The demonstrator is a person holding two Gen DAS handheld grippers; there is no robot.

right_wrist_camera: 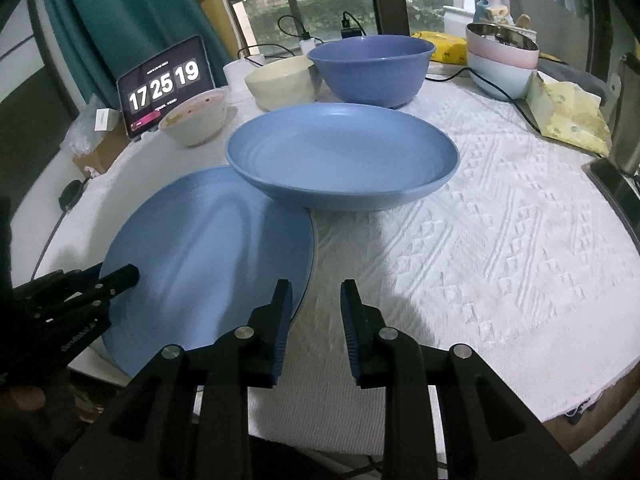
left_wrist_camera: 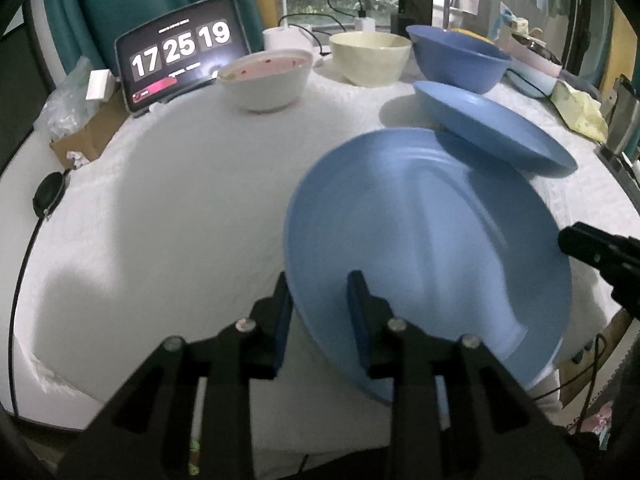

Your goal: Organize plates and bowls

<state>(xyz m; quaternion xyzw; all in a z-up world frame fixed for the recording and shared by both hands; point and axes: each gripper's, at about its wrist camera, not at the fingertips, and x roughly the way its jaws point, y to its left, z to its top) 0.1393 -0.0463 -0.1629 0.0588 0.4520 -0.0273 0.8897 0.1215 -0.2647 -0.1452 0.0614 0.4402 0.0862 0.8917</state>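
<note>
- Two blue plates matter here: a flat plate (left_wrist_camera: 420, 248) at centre right of the left wrist view, and a deeper plate (right_wrist_camera: 340, 156) behind it, at centre of the right wrist view.
- Flat plate's far rim runs under the deeper plate; whether they touch cannot be told for certain.
- Left gripper (left_wrist_camera: 320, 304) straddles the flat plate's near rim at bottom centre, one finger under, one over. Jaws narrow; pads appear not to press, though blur makes this uncertain.
- Right gripper (right_wrist_camera: 314, 312) sits at bottom centre, jaws narrow, nothing between them; the flat plate's edge lies just left of its left finger.
- Judgement: left hand is nearer for the flat plate; the deeper plate lies straight ahead of the right gripper, its long axis across the frame.
</note>
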